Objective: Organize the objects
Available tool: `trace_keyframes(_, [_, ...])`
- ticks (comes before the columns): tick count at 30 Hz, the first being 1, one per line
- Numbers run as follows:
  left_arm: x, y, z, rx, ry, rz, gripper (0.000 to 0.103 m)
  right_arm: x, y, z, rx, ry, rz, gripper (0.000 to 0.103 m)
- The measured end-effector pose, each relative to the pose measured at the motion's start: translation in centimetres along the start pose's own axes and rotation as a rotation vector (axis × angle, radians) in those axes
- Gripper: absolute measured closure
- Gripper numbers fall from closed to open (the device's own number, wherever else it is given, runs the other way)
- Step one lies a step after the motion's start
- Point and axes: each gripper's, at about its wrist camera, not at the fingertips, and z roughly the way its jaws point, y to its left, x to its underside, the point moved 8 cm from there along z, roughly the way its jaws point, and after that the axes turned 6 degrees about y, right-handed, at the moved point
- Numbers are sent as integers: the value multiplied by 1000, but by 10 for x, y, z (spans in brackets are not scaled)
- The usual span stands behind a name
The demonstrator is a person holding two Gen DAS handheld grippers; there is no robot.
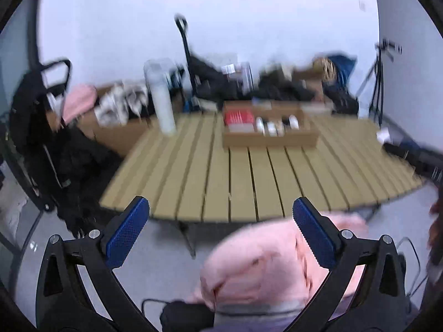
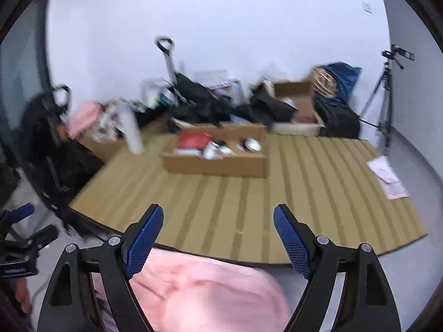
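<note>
A: Tan slats make up the bench surface; it lies ahead of both tools, beyond the fingertips. Confirm tool states.

B: Left tool: jaws spread wide, released, nothing between the blue pads. Right tool: jaws apart, released, no object between its pads.

A: Location of the items to be organized?

B: A cardboard tray stands on the bench, well ahead of both tools and apart from them. In the left wrist view it sits ahead and slightly toward the right finger; in the right wrist view it sits ahead and slightly toward the left finger. Its left compartment holds a red item. The compartments to the right hold small white and dark containers; motion blur prevents finer identification.

A: Other items on the bench?

B: A tall white cylinder stands upright ahead of the left finger, to the left of the tray. Pink-and-white papers lie ahead of and well to the right of the right tool, at the bench's right edge.

A: Below the tools?

B: Pink fabric lies beneath the fingers in both views, nearer than the bench edge. The left tool's body shows at the left border of the right wrist view.
</note>
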Motion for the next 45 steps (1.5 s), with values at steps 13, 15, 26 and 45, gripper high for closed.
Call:
trace_keyframes(13, [22,-16,-8,52,24,-21,0,73,12,-43,-6,54,3,18])
trace_keyframes(15, [26,-19,-7,52,42,-15,0,71,12,-50,-19,32,8,18])
trace_keyframes(26, [30,-26,-11,70,44,16,0,65,10,-51,3,31,9,18])
trace_keyframes(45, [34,-26,-6,74,79,33,0,74,17,-40,19,72,-28,18])
